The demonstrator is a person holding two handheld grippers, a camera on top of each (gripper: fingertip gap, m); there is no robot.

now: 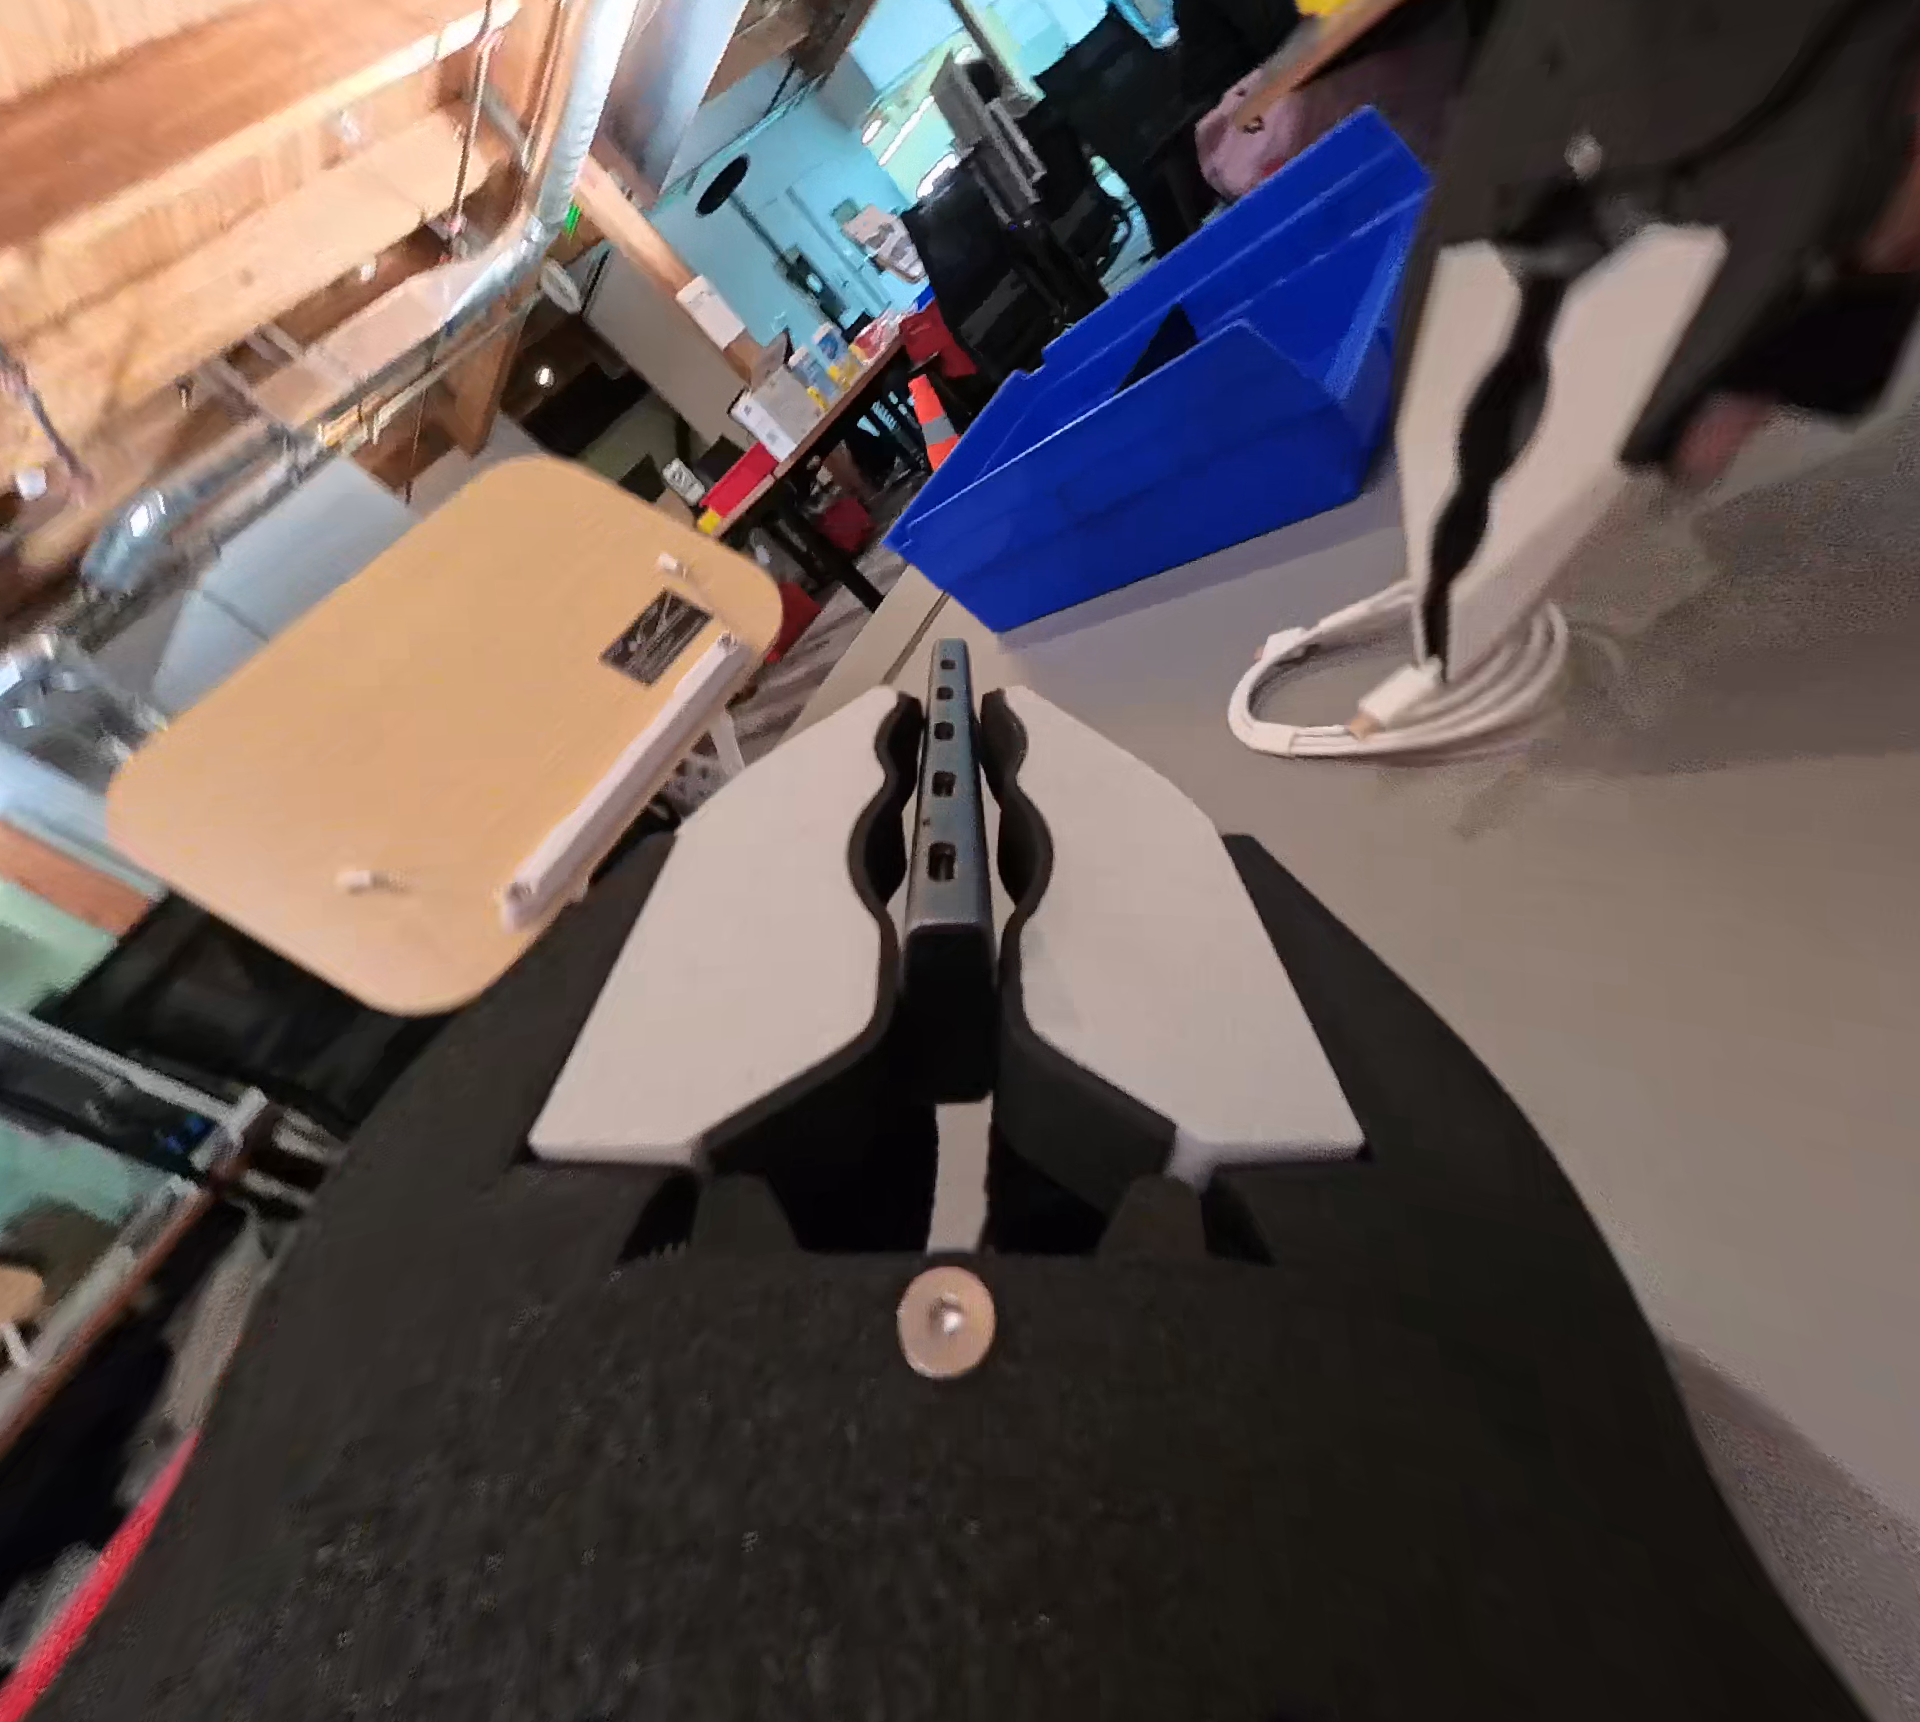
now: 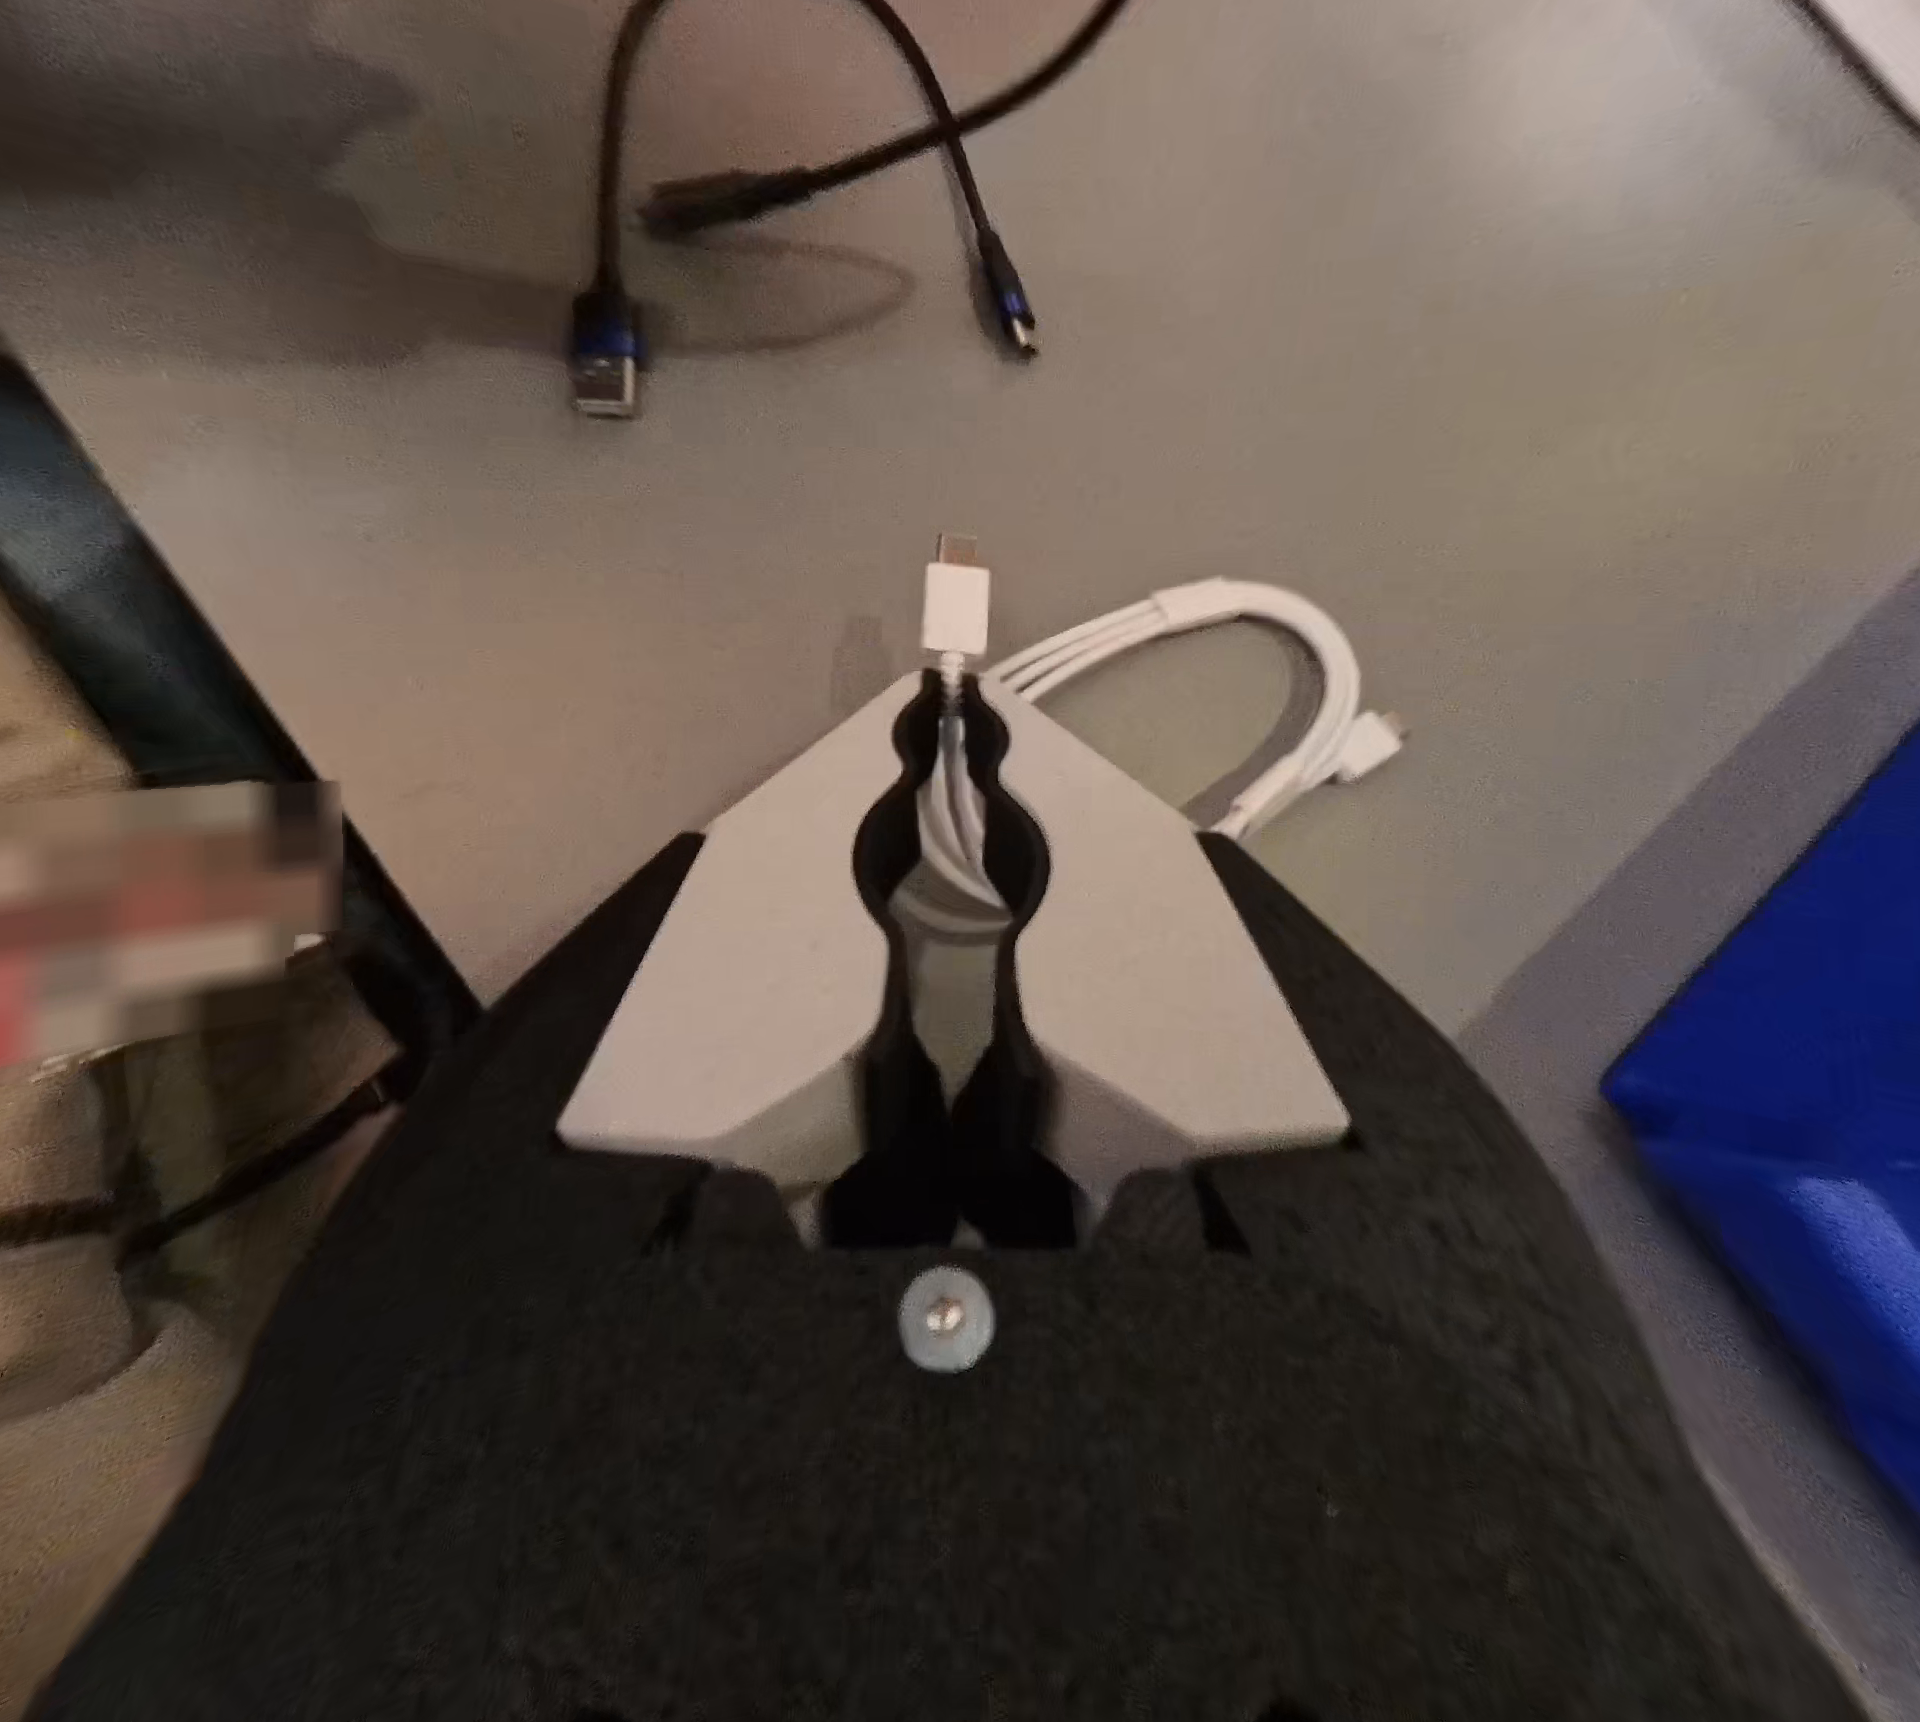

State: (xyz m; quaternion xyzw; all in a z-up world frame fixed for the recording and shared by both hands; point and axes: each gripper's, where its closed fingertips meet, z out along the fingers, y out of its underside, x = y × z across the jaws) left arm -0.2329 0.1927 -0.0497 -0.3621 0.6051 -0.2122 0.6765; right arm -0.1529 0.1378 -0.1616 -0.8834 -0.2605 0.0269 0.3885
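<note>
My left gripper [image 1: 951, 706] is shut on a flat dark hub [image 1: 948, 815] with a row of small ports along its top edge, held edge-up above the grey table [image 1: 1455, 997]. My right gripper [image 2: 951, 685] is shut on a white cable [image 2: 1226, 623] just behind its plug [image 2: 954, 597], which sticks out past the fingertips. The rest of the cable lies coiled on the table. In the left wrist view the right gripper [image 1: 1439, 649] points down onto the coiled white cable [image 1: 1403, 716] to the right.
A blue plastic bin [image 1: 1174, 415] stands on the table behind the cable and shows at the right edge [image 2: 1787, 1101]. A short black cable [image 2: 769, 114] with two plugs lies further ahead. A tan board [image 1: 436, 737] hangs left, off the table. Tip to tip, the grippers are about 15 cm apart.
</note>
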